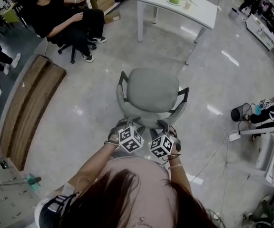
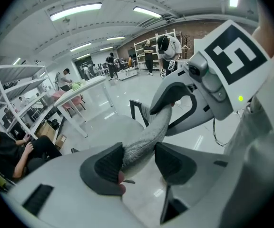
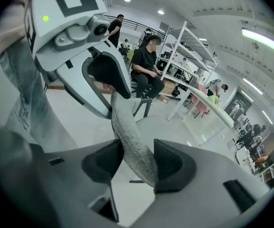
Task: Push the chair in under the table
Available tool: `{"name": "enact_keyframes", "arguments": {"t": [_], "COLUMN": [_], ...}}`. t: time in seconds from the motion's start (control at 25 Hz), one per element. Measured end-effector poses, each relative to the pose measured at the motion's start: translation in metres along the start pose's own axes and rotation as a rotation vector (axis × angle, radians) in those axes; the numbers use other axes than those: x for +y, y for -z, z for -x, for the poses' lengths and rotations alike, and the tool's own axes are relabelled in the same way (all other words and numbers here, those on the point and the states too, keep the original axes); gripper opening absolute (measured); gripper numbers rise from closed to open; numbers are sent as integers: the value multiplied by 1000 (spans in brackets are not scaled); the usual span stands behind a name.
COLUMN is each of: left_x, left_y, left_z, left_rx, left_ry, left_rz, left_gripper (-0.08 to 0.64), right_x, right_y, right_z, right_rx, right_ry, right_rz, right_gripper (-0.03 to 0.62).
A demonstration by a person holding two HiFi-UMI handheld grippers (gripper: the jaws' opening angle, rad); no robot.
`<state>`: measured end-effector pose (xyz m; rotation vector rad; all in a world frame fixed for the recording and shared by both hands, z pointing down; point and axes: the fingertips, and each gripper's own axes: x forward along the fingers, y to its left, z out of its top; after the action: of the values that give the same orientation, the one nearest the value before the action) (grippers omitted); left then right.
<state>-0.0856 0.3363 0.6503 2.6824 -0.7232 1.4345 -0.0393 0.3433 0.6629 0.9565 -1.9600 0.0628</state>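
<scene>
Left gripper (image 2: 139,163) and right gripper (image 3: 137,163) each clamp the near chair's (image 1: 151,91) backrest rim, jaws wide. Far table (image 1: 201,11): plate (image 1: 180,4) holds green item (image 1: 174,0).

No word, number, brand name or sign can be read in any view. The left cube (image 1: 130,139) on the left claw (image 2: 138,161) and the right cube (image 1: 161,146) on the right claw (image 3: 139,163) carry only black-and-white square marker patterns, not lettering or digits.
</scene>
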Motion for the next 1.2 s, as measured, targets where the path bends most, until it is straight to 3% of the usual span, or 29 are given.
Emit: {"name": "enact_keyframes", "arguments": {"t": [1.2], "left_x": [61], "left_y": [-27], "left_z": [-40], "left_rx": [-6], "left_ry": [48], "left_rz": [-20], "left_gripper": [216], "right_x": [-60], "right_y": [-18], "right_z": [-46], "right_rx": [26], "right_ry": [13], "right_rz": [28], "right_gripper": [218]}}
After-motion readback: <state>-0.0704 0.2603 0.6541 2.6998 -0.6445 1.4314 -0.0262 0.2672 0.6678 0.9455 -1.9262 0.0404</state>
